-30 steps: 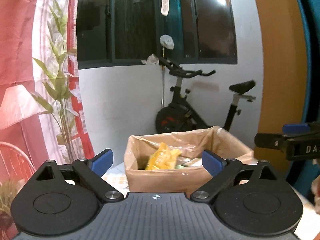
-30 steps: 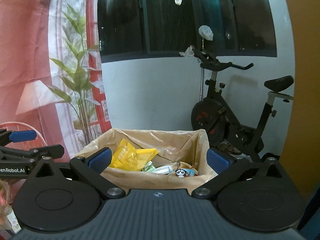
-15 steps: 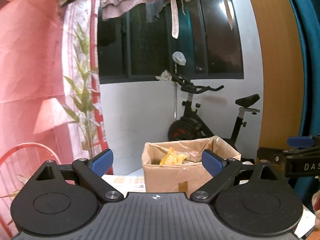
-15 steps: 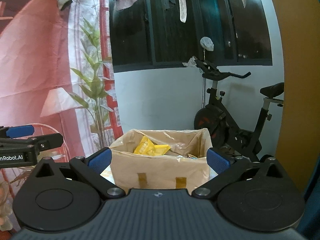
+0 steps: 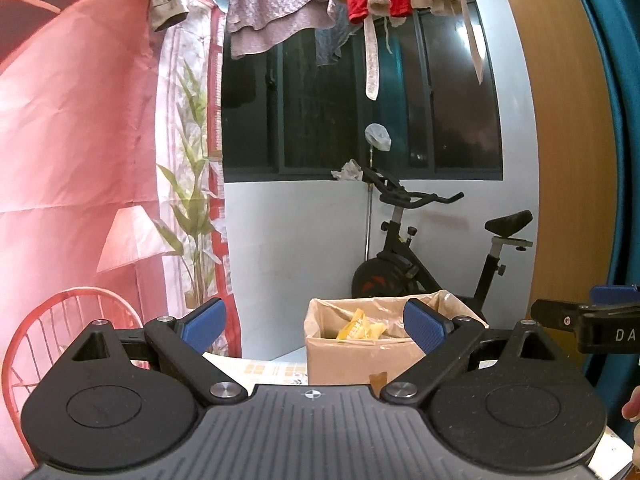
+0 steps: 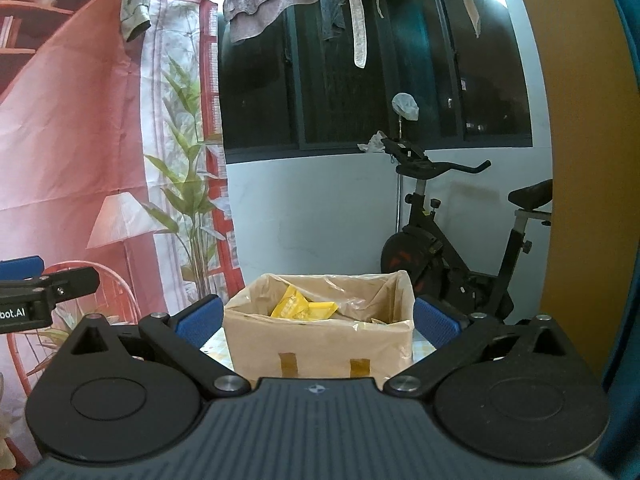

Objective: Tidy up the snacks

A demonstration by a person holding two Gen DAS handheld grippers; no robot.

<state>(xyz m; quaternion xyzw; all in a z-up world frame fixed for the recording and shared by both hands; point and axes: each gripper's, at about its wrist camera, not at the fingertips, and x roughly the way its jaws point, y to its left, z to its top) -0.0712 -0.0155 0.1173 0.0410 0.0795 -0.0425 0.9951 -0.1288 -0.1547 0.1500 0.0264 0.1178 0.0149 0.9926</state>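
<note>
A cardboard box (image 6: 320, 340) lined with clear plastic stands on the table; it also shows in the left wrist view (image 5: 352, 360). Yellow snack packets (image 6: 302, 306) lie inside it, seen in the left wrist view too (image 5: 358, 326). My right gripper (image 6: 316, 316) is open and empty, held back from the box with the box framed between its blue pads. My left gripper (image 5: 316, 322) is open and empty, back from the box and to its left. Each gripper's tip shows at the edge of the other's view.
A table with a patterned cloth (image 5: 272, 370) carries the box. Behind stand an exercise bike (image 6: 452, 264), a white wall and a dark window. Laundry (image 5: 320, 4) hangs overhead. A pink printed backdrop (image 5: 80, 160) fills the left; an orange panel (image 6: 580, 160) is at right.
Both grippers have pulled back and away from the box, which now looks smaller and lower in both views. Both stayed open and empty.
</note>
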